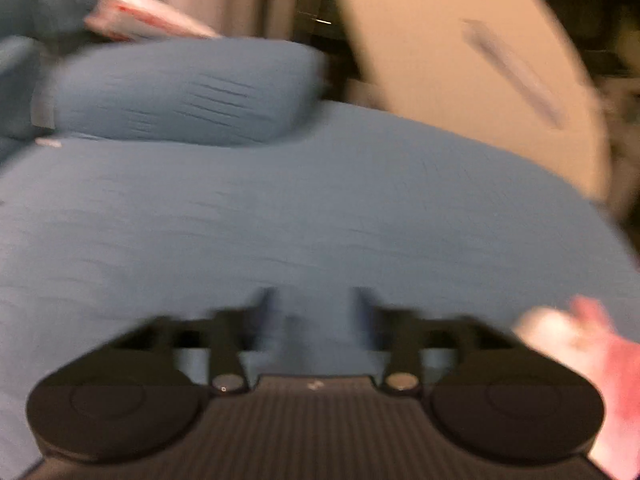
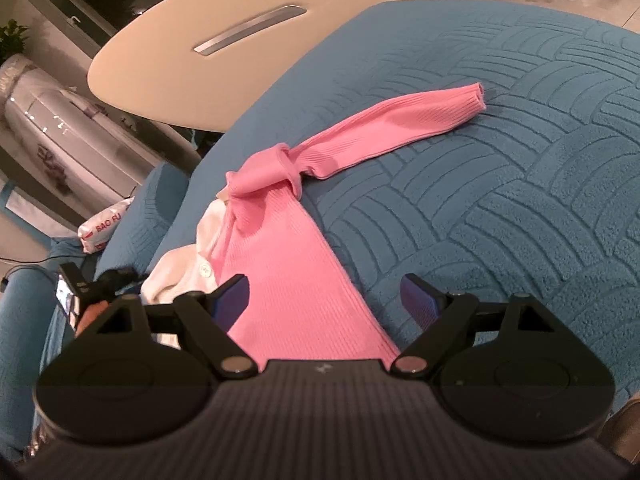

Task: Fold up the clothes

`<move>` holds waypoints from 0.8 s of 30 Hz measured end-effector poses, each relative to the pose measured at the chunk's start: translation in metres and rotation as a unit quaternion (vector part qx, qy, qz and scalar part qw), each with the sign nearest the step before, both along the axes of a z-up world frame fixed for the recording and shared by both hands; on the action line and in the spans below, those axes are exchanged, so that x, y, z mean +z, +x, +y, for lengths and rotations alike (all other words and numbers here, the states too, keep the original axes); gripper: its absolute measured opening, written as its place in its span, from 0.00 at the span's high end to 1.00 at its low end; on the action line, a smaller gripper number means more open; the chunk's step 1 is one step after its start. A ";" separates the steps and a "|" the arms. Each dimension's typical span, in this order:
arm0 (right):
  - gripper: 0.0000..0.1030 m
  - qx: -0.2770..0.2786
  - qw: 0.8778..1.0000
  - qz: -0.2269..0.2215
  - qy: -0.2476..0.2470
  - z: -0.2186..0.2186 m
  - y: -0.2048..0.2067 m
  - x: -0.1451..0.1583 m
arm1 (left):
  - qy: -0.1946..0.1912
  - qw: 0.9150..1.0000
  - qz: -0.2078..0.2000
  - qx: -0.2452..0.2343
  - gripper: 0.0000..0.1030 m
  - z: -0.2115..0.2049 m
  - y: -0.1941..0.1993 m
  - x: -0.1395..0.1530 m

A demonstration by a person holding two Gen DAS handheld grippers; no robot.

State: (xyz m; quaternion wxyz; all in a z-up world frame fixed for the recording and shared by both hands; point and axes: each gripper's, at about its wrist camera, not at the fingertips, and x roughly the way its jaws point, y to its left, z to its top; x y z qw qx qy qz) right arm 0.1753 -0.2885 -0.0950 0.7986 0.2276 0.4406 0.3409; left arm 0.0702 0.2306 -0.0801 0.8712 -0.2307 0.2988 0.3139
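Pink garment (image 2: 296,264) lies crumpled on the blue quilted cover (image 2: 520,200), one sleeve extended, partly over a white garment (image 2: 184,268). Right gripper (image 2: 326,300): fingers spread above it. Left gripper (image 1: 316,304): blurred, fingers apart, holding nothing

Ribbed knit pink garment (image 2: 296,280), embossed fleece blue cover (image 2: 520,208)
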 end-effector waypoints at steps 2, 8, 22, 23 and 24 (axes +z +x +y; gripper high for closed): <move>0.17 -0.001 1.000 0.000 0.003 -0.002 0.000 0.000 | -0.007 0.998 -0.014 -0.063 0.03 -0.015 0.009 -0.001; 0.17 -0.008 1.000 0.007 0.015 0.000 0.008 -0.004 | 0.071 0.990 0.006 -0.119 0.01 -0.052 0.028 -0.009; 0.17 -0.001 1.000 0.008 0.009 0.005 0.014 -0.008 | 0.036 0.982 0.028 -0.184 1.00 -0.036 0.043 -0.019; 0.17 -0.001 1.000 0.008 0.009 0.005 0.014 -0.008 | 0.017 0.983 0.019 -0.181 1.00 -0.031 0.040 -0.018; 0.17 -0.002 1.000 0.008 0.008 0.004 0.014 -0.009 | 0.002 0.984 0.010 -0.177 1.00 -0.026 0.037 -0.018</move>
